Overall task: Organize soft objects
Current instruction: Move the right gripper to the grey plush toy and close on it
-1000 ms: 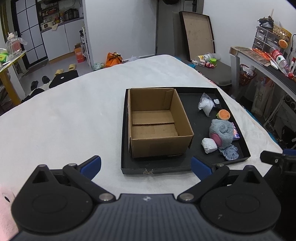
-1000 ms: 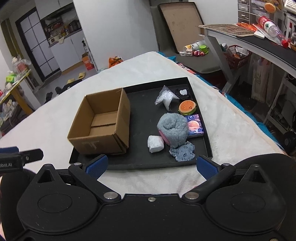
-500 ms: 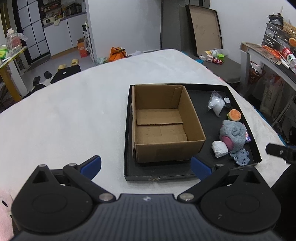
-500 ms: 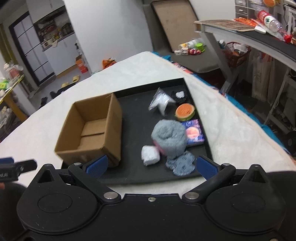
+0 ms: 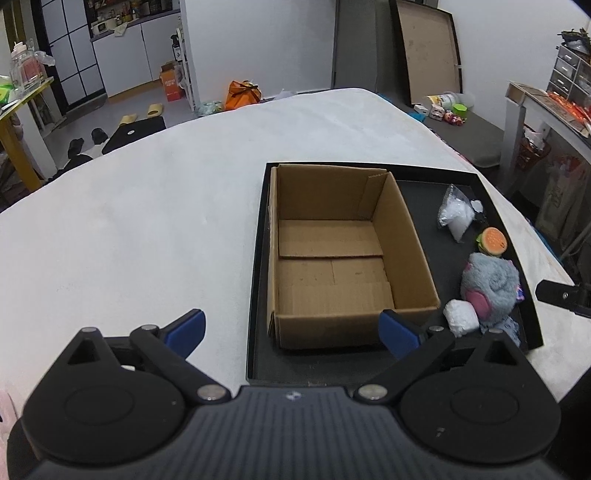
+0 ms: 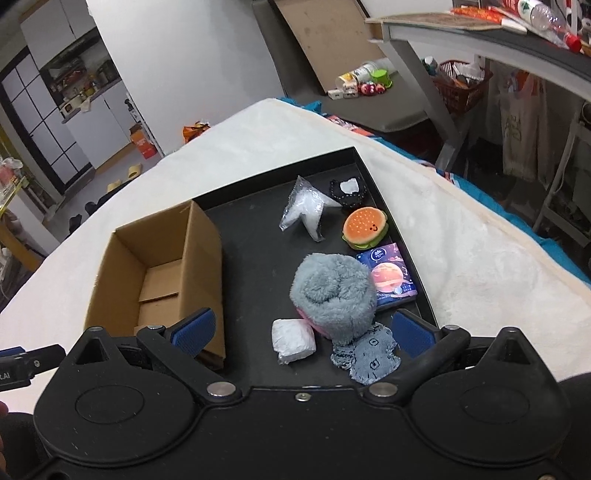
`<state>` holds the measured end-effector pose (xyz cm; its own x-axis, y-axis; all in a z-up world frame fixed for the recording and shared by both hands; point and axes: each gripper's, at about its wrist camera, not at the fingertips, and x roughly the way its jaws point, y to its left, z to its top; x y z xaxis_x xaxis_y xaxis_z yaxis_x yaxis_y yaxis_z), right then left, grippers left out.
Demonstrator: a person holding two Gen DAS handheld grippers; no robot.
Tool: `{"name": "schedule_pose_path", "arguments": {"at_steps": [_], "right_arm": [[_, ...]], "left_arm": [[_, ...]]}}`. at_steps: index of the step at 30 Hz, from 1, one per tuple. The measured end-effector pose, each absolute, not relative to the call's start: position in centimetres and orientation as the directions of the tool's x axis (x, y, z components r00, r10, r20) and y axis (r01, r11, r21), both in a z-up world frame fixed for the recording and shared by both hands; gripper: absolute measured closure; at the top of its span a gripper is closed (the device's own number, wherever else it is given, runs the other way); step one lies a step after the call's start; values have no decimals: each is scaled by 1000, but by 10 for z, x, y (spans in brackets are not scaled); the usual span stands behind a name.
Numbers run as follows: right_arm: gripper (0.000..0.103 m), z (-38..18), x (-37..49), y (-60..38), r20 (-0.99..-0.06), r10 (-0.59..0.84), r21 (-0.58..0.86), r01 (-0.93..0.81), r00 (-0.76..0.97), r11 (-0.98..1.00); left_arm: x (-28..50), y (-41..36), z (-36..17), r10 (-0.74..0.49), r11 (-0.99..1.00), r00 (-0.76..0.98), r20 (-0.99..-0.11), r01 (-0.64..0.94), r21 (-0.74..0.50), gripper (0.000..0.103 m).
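An open, empty cardboard box point(image 5: 332, 254) point(image 6: 162, 266) stands in the left half of a black tray point(image 5: 417, 195) point(image 6: 251, 243) on a white bed. Right of it lie a grey plush roll point(image 6: 334, 291) point(image 5: 489, 284), a white wrapped wad point(image 6: 293, 339) point(image 5: 461, 317), a grey patterned cloth point(image 6: 369, 356), a burger toy point(image 6: 365, 227) point(image 5: 491, 242), a clear bag of white stuff point(image 6: 306, 208) point(image 5: 456, 216), a blue packet point(image 6: 391, 275) and a black pouch point(image 6: 349, 192). My left gripper point(image 5: 291, 332) is open before the box's near wall. My right gripper point(image 6: 301, 328) is open just above the wad and plush.
The white bed cover point(image 5: 147, 206) spreads left of and behind the tray. A desk point(image 6: 480, 33) with clutter stands at the right, and boards lean on the far wall point(image 5: 428, 48). Floor clutter lies beyond the bed.
Both grippers have moved forward toward the tray. The right one now hangs closer over the plush and wad. Nothing was picked up.
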<state>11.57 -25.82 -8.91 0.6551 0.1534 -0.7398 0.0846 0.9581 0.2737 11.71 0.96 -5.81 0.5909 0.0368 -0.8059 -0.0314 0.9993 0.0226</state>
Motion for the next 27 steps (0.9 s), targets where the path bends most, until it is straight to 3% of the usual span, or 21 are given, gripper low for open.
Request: {"name": "schedule_pose_path", "arguments": {"at_steps": [6,12,27], "right_arm": [[0,-106,131,-262,-752,153,272,91,641,958],[1,-126,150,-266,-775,156,280,110,612,954],[1,-160,187,-258,-827,116,239,157,550,958]], "left_arm": [[134,5,-72,66,998,582,-810,-53,43,4],[148,8,-88,109,993,568,-816,-100,63,12],[176,15,-115,135,989,518,-844,-120,85,44]]}}
